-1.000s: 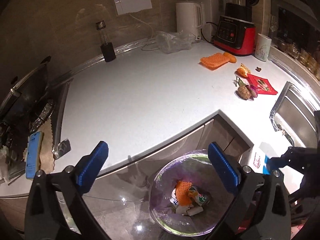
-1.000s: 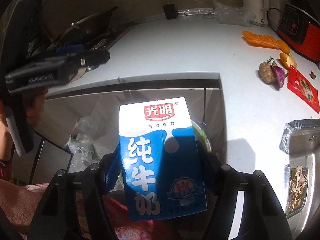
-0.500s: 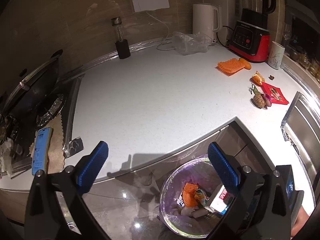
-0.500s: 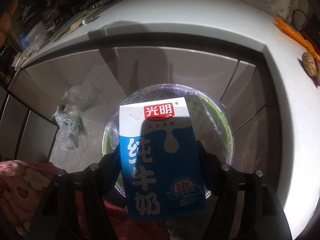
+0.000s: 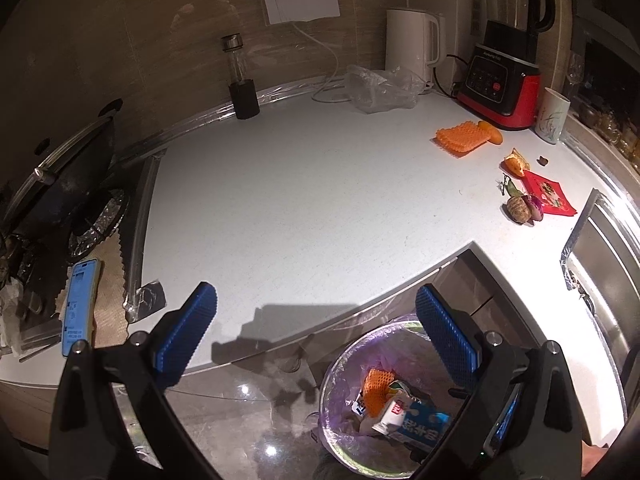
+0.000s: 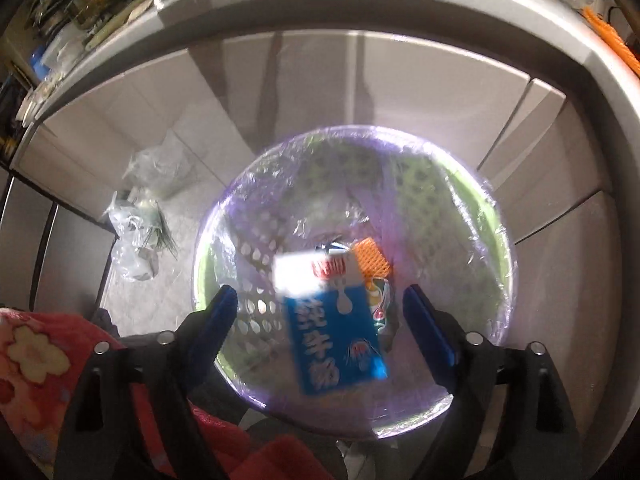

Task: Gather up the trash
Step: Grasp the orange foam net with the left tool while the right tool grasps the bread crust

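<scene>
A blue and white milk carton (image 6: 332, 320) lies in the green bin (image 6: 496, 216) lined with a clear purple bag, beside an orange foam net (image 6: 372, 258). My right gripper (image 6: 324, 332) is open and empty above the bin. The carton (image 5: 416, 426) and bin (image 5: 332, 384) also show in the left wrist view. My left gripper (image 5: 316, 332) is open and empty over the counter's front edge. On the counter lie an orange foam net (image 5: 462, 138), orange peel (image 5: 516, 162), a red packet (image 5: 550, 196) and fruit scraps (image 5: 522, 208).
A white counter (image 5: 304, 200) bears a kettle (image 5: 412, 50), red blender (image 5: 502, 88), cup (image 5: 554, 120), plastic bag (image 5: 380, 88) and bottle (image 5: 242, 84). A stove with pan (image 5: 60, 188) and phone (image 5: 80, 304) are left, a sink (image 5: 604, 272) right. A plastic bag (image 6: 136, 228) lies on the floor.
My right gripper opened and let the milk carton drop into the bin. The left gripper drifted slightly left and stayed open.
</scene>
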### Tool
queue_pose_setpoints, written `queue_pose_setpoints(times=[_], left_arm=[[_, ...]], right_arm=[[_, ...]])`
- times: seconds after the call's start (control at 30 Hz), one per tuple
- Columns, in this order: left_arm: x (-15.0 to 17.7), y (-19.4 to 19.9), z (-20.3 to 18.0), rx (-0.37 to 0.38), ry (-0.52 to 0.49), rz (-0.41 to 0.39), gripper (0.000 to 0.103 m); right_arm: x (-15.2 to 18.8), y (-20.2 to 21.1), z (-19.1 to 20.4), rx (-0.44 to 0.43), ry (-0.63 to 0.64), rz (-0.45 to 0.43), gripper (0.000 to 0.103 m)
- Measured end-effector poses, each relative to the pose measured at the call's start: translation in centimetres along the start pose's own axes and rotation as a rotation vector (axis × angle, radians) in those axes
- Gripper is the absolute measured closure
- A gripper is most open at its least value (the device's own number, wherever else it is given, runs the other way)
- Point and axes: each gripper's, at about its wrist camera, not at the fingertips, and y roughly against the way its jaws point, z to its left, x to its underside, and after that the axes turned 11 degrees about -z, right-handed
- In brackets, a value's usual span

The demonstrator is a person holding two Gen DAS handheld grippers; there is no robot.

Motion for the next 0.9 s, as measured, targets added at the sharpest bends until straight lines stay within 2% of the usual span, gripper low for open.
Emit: queue_pose_setpoints(times=[0.23,0.5,0.67,0.8,0.9], left_arm=[[-1.3,0.6,-1.4,0.049,-0.023,-0.036,0.008],[-4.3,0.5,-4.3,0.124,-0.047,-0.075,0.008],[-5.6,-1.4,-9.3,0.227,-0.12,-0.073,0.008],[-6.0,-4.3,-14.9,0.321,-0.178,-0.045,0.008],[-6.7,-7.0,-17.7,0.365,-0.17,-0.019,0.008]], right_arm=[[-2.0,4.5,-1.7,0.027,-0.038,-0.103,0.015],[-4.5,12.9,-4.8,0.104,-0.052,-0.289,0.009],[-3.4,18.2,-9.4,0.195,-0.122,-0.387,0.005],[-1.3,20.9,-14.6,0.277,-0.212,-0.405,0.004],[0.1,22.1,-18.2,0.326,-0.276,-0.409,0.004]])
